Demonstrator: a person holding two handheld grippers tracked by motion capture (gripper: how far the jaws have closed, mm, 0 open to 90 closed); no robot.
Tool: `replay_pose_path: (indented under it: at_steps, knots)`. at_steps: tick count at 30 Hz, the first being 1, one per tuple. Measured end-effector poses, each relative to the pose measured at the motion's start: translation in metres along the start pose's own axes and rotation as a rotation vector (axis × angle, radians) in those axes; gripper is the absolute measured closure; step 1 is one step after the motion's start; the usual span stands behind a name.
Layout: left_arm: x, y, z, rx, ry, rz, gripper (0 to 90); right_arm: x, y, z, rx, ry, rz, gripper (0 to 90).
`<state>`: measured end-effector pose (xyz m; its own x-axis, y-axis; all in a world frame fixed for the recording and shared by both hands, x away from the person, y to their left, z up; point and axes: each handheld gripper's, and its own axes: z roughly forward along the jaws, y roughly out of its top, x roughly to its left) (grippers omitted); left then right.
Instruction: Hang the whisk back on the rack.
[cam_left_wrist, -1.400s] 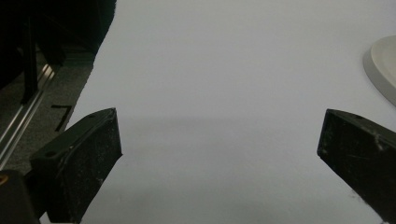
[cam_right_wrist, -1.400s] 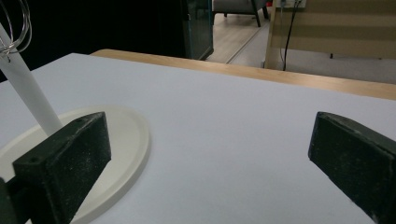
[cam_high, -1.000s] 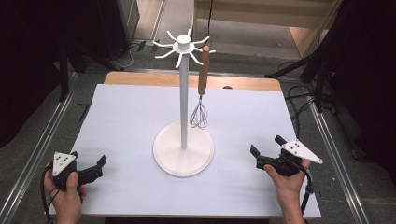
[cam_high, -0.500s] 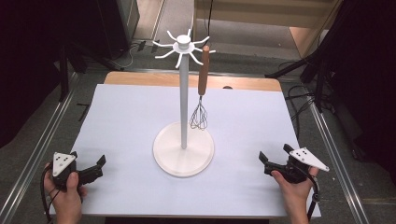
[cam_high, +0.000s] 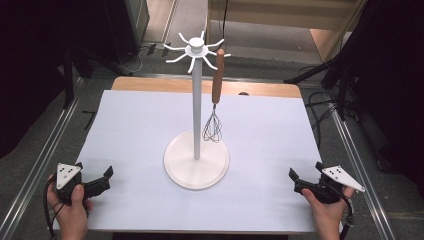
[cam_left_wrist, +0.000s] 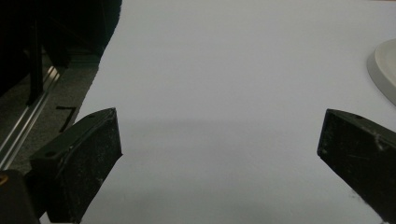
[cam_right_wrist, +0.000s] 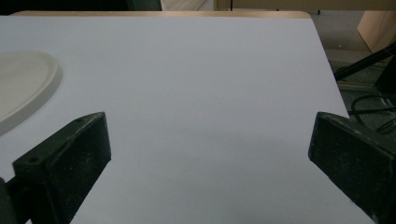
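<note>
A lab or recording studio is suggested by the white-covered table (cam_high: 150, 125) framed by metal floor rails (cam_high: 45, 150), loose cables (cam_high: 320, 107) and black stands (cam_high: 345, 70).

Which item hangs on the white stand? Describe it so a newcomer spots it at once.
Start at the white stand rising from its round base in the middle of the table. From one hook at its spoked top, on the right side, hangs a whisk. Its brown wooden handle and wire loops, ending just above the base, set it apart from the bare white hooks around it.
</note>
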<state>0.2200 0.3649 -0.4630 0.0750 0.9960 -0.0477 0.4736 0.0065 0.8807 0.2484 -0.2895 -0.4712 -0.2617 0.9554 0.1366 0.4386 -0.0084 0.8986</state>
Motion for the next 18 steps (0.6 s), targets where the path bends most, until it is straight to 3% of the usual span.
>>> replay_pose_path:
  at_steps: [11,18]
  knots:
    - [0.0,0.0,0.0,0.0,0.001,0.0,0.2,-0.012,-0.01,-0.012,0.019,-0.038,-0.005,0.0]
    - [0.0,0.0,0.0,-0.002,0.003,0.004,0.2,-0.023,-0.015,-0.025,0.024,-0.068,0.016,0.0]
